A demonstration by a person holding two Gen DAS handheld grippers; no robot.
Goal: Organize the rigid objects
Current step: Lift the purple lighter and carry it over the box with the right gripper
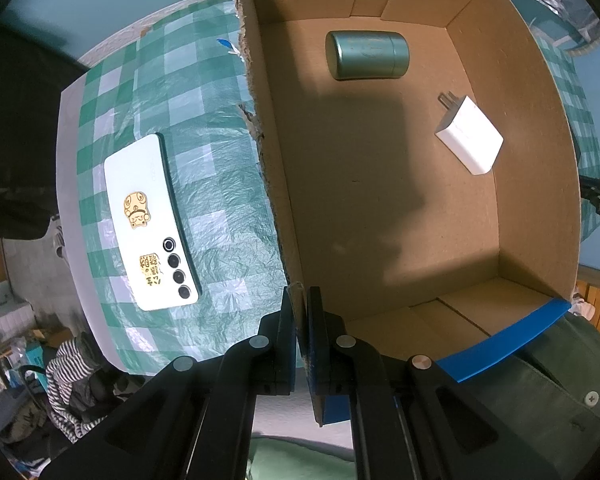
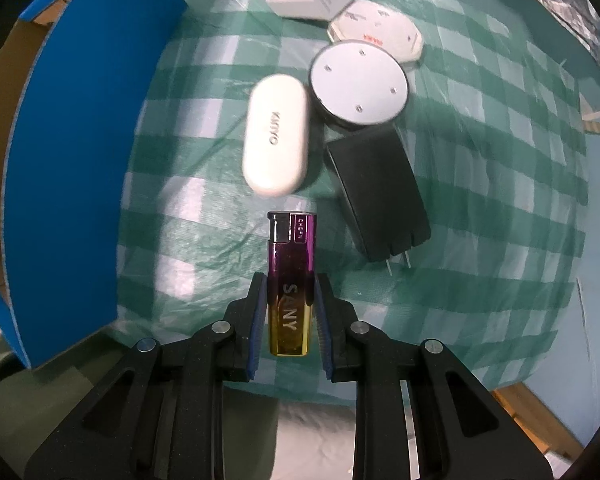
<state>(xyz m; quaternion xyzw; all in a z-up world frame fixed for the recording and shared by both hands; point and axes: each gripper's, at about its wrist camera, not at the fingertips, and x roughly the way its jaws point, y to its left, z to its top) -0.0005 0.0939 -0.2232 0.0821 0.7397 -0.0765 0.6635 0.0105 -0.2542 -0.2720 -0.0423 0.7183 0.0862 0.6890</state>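
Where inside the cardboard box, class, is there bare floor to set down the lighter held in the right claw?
The box floor is bare from the green tin and white charger down to the near wall, where the left claw grips the rim. Outside, the tablecloth is crowded beyond the lighter: case, disc, chargers.

Our left tool (image 1: 302,312) clamps the cardboard box (image 1: 532,128) wall; inside we see a green tin (image 1: 366,55) and a white charger (image 1: 470,140); a phone (image 1: 150,220) lies outside on the table (image 1: 212,128).

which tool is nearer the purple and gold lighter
Right. The right tool is clamped on the purple and gold lighter; the left tool grips the cardboard box wall, with no lighter in its view.
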